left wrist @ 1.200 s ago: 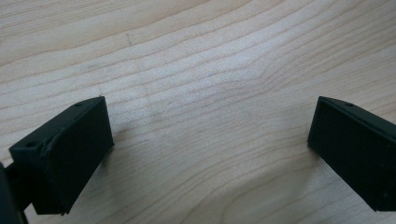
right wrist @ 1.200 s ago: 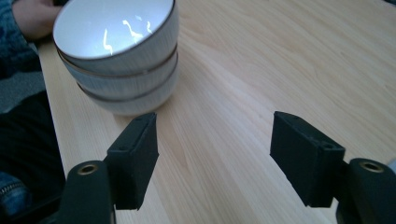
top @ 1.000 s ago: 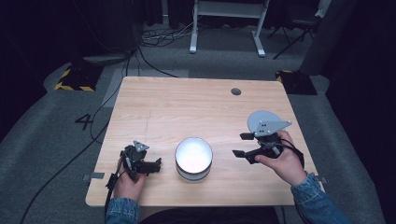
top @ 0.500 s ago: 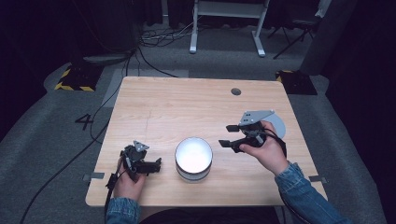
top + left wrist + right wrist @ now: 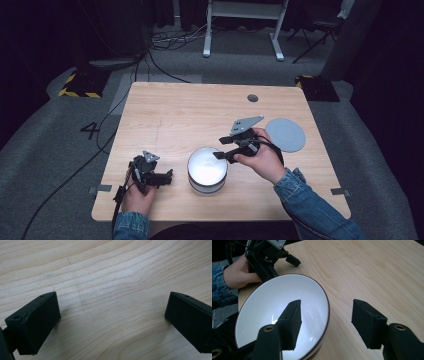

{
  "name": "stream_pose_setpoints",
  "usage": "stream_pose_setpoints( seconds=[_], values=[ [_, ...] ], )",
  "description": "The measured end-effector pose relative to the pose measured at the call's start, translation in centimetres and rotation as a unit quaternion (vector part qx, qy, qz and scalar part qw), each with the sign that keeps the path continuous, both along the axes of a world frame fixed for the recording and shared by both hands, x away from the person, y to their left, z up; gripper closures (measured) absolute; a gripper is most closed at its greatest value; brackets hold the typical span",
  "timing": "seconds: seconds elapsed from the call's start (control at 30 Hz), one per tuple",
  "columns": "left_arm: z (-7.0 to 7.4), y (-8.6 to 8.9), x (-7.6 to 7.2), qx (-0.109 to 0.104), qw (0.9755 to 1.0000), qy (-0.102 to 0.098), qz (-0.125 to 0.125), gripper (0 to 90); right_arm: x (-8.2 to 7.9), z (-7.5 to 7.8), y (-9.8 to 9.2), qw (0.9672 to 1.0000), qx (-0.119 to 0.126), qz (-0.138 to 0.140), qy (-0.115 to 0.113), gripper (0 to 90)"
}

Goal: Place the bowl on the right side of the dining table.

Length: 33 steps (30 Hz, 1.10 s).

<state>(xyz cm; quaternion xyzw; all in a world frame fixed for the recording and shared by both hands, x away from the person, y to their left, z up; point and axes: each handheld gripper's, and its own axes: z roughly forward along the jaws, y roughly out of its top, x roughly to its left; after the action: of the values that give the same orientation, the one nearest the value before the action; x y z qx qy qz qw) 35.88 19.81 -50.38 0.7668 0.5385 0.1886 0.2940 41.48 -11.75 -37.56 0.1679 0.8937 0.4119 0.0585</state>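
A white bowl (image 5: 207, 170) with a dark rim stands near the table's front edge. My right gripper (image 5: 222, 148) hovers at the bowl's right rim. In the right gripper view its jaws straddle the bowl rim (image 5: 325, 302), one over the white inside and one outside over the wood. These jaws have just been closing, and the pads stand apart from the rim, so the right gripper (image 5: 325, 320) is open. My left gripper (image 5: 167, 177) rests left of the bowl, pointing toward it. The left gripper (image 5: 112, 315) is open wide over bare wood, holding nothing.
A flat grey disc (image 5: 285, 134) lies on the wooden table (image 5: 190, 110) at the right, behind my right hand. A small dark hole (image 5: 252, 98) sits near the far edge. The left gripper (image 5: 272, 255) shows beyond the bowl in the right gripper view.
My right gripper has moved left, away from the grey disc and up to the bowl's rim, and its jaws have narrowed. The left gripper and the bowl have kept still.
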Motion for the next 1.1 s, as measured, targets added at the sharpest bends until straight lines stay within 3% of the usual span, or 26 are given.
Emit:
stream_pose_setpoints(
  seconds=[0.27, 0.43, 0.47, 0.57, 0.63, 0.7, 0.83, 0.93, 1.1],
  values=[
    [0.0, 0.0, 0.0, 0.0, 1.0, 0.0, 0.0, 0.1, 0.7, -1.5, 1.9, 0.9991, -0.038, 0.016, 0.011, 53.3],
    [0.0, 0.0, 0.0, 0.0, 1.0, 0.0, 0.0, 0.1, 1.2, -2.5, 2.8, 0.9972, -0.063, 0.028, 0.029, 67.3],
    [0.0, 0.0, 0.0, 0.0, 1.0, 0.0, 0.0, 0.0, 1.2, -2.5, 2.8, 0.9972, -0.063, 0.028, 0.029, 67.3],
    [0.0, 0.0, 0.0, 0.0, 1.0, 0.0, 0.0, 0.1, 1.3, -2.6, 3.1, 0.9967, -0.076, 0.019, 0.02, 79.9],
    [0.0, 0.0, 0.0, 0.0, 1.0, 0.0, 0.0, 0.1, 1.6, -2.5, 3.0, 0.9968, -0.074, 0.014, 0.026, 82.5],
    [0.0, 0.0, 0.0, 0.0, 1.0, 0.0, 0.0, 0.1, 1.7, -2.4, 3.0, 0.9965, -0.074, 0.01, 0.038, 82.7],
    [0.0, 0.0, 0.0, 0.0, 1.0, 0.0, 0.0, 0.1, 1.6, -2.3, 3.2, 0.9964, -0.078, 0.009, 0.033, 83.0],
    [0.0, 0.0, 0.0, 0.0, 1.0, 0.0, 0.0, 0.1, 1.6, -1.9, 3.1, 0.996, -0.077, -0.005, 0.045, 82.3],
    [0.0, 0.0, 0.0, 0.0, 1.0, 0.0, 0.0, 0.1, 1.5, -1.5, 3.3, 0.9959, -0.081, -0.008, 0.039, 82.0]
  ],
)
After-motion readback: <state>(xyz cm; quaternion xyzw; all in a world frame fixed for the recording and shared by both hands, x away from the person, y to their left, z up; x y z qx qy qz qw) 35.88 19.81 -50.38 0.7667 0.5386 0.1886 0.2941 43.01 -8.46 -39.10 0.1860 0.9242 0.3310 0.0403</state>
